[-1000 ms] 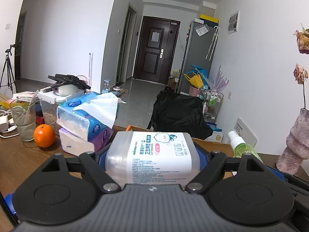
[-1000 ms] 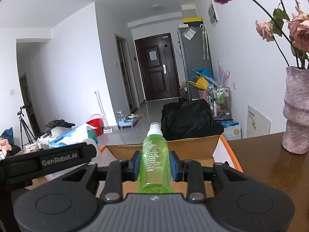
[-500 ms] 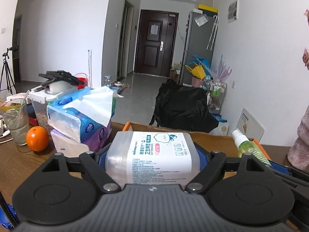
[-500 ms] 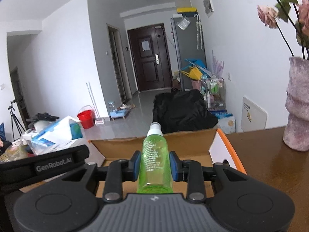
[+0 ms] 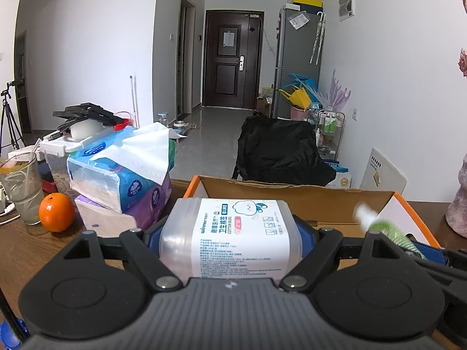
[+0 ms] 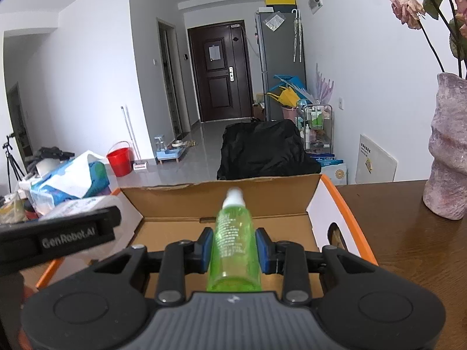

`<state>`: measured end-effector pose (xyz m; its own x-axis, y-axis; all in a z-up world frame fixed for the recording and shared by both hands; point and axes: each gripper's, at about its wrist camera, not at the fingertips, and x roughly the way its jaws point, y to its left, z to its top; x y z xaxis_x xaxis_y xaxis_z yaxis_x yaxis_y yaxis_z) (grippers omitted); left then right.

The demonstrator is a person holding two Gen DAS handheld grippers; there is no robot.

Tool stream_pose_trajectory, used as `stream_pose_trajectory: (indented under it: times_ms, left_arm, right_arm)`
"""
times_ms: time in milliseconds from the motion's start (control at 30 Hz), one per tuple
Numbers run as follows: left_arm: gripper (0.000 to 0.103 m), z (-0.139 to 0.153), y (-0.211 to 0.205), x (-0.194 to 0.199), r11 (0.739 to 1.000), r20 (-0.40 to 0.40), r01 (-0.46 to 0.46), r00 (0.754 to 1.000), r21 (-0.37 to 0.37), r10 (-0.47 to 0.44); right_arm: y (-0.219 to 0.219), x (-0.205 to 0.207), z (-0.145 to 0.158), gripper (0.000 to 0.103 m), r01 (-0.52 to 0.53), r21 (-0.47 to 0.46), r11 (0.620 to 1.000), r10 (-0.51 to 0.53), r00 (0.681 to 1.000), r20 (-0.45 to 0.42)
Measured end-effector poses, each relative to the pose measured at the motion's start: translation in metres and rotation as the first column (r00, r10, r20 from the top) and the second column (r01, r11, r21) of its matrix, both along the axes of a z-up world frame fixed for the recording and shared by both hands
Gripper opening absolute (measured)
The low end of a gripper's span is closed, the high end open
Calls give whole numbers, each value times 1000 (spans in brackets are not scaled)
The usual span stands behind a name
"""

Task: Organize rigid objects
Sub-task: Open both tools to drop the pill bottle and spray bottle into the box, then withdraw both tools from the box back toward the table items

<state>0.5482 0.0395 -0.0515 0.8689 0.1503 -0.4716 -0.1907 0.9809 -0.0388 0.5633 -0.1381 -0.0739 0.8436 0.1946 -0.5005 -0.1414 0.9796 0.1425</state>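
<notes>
Cotton-swab container: one, clear plastic with a white printed label, clamped between the blue pads of the left gripper, held over the near left part of the cardboard box. Green spray bottle: one, white cap pointing forward, pinched in the right gripper above the box's open interior. One box, orange-edged, flaps up, on the brown wooden table. Left of the box: two tissue packs stacked, one orange, one glass with a straw, one lidded clear bin behind them. Right of the box: one pink vase with dried roses. Left gripper body crosses the right wrist view's lower left, hiding that box edge.
</notes>
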Motion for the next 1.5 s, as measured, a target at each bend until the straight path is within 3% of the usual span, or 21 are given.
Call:
stream_pose_trajectory:
  times_ms: [100, 133, 200, 233, 267, 367, 567, 833, 1500]
  left_arm:
    - [84, -1, 1, 1, 1000, -15, 6, 1000, 11, -6]
    - [85, -2, 1, 2, 1000, -25, 8, 1000, 14, -7]
    - [94, 0, 5, 1, 1000, -21, -3, 1000, 8, 3]
    - [98, 1, 7, 1, 1000, -16, -10, 1000, 2, 10]
    - [103, 2, 9, -1, 1000, -4, -20, 1000, -3, 20]
    - [103, 8, 14, -4, 1000, 17, -28, 999, 5, 28]
    - [103, 10, 26, -3, 998, -7, -35, 999, -44, 34]
    - [103, 13, 24, -7, 998, -2, -40, 999, -39, 40]
    - [103, 31, 28, -89, 996, 68, -76, 995, -46, 79]
  right_arm:
    - [2, 0, 0, 28, -8, -17, 1000, 8, 1000, -9]
    - [3, 0, 0, 34, -8, -18, 1000, 7, 1000, -15]
    - [3, 0, 2, 63, 1, -19, 1000, -2, 1000, -16]
    - [2, -1, 3, 83, 12, -21, 1000, -12, 1000, -8]
    - [1, -2, 4, 94, 23, -24, 999, -23, 1000, 3]
    - [-3, -5, 7, 99, 36, -21, 999, -36, 999, 13]
    - [-8, -6, 7, 103, 70, -5, 998, -70, 998, -2]
    - [-4, -12, 9, 103, 66, -29, 997, -66, 998, -5]
    - [-7, -88, 28, 103, 18, -86, 996, -15, 999, 40]
